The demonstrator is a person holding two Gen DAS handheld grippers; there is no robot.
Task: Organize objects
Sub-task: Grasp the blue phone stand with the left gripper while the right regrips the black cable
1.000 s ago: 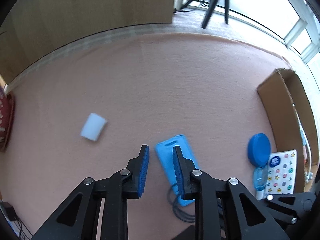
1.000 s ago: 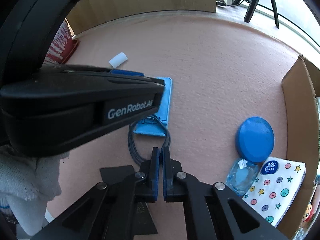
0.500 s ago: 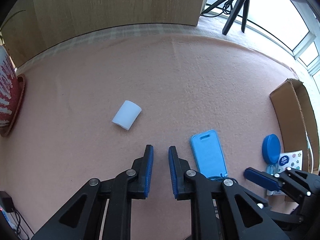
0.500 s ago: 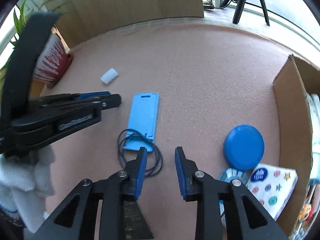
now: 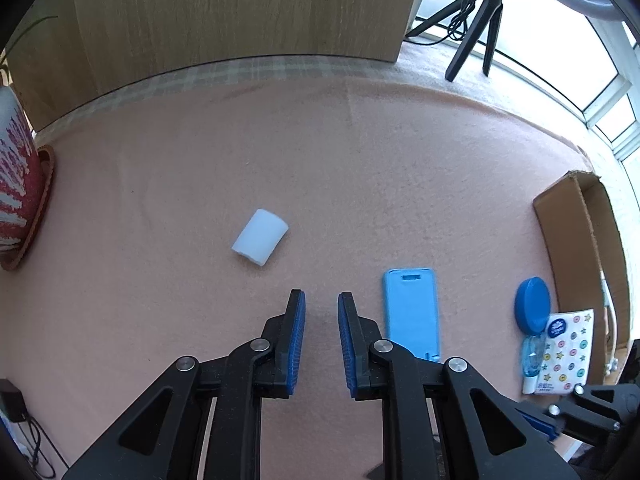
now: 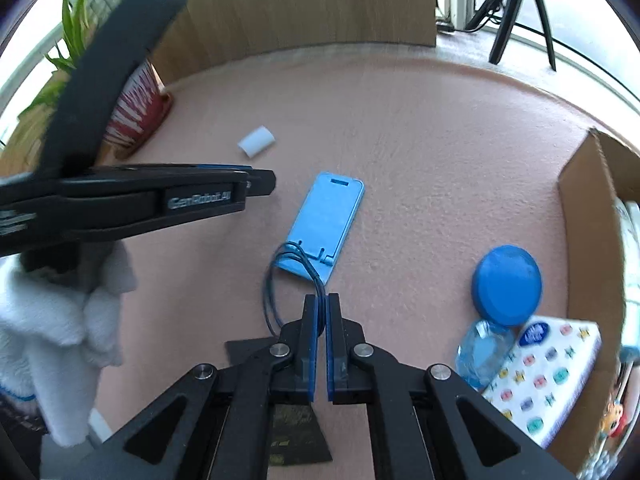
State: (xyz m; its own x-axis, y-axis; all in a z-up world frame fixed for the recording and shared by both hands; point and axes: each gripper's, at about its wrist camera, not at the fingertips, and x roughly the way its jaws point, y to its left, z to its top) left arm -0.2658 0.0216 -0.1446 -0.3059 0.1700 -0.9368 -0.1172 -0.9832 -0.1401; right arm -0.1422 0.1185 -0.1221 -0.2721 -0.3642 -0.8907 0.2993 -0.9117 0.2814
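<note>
A light blue phone stand (image 6: pixel 326 226) lies flat on the pink carpet; it also shows in the left wrist view (image 5: pixel 412 312). A dark coiled cable (image 6: pixel 288 280) lies at its near end. My right gripper (image 6: pixel 321 300) is shut on a strand of that cable. A small white roll (image 5: pixel 260 242) lies on the carpet; it also shows in the right wrist view (image 6: pixel 256 141). My left gripper (image 5: pixel 321 300) is open and empty, hovering between the roll and the stand.
An open cardboard box (image 6: pixel 592 216) stands at the right. Beside it lie a blue round lid (image 6: pixel 506 285), a small clear bottle (image 6: pixel 482 354) and a patterned tissue pack (image 6: pixel 544 376). A red-and-white pot (image 5: pixel 16 196) stands at the left. A tripod (image 5: pixel 480 24) stands at the back.
My right gripper opened, then closed on the cable. My left gripper moved left, away from the phone stand toward the white roll, staying open.
</note>
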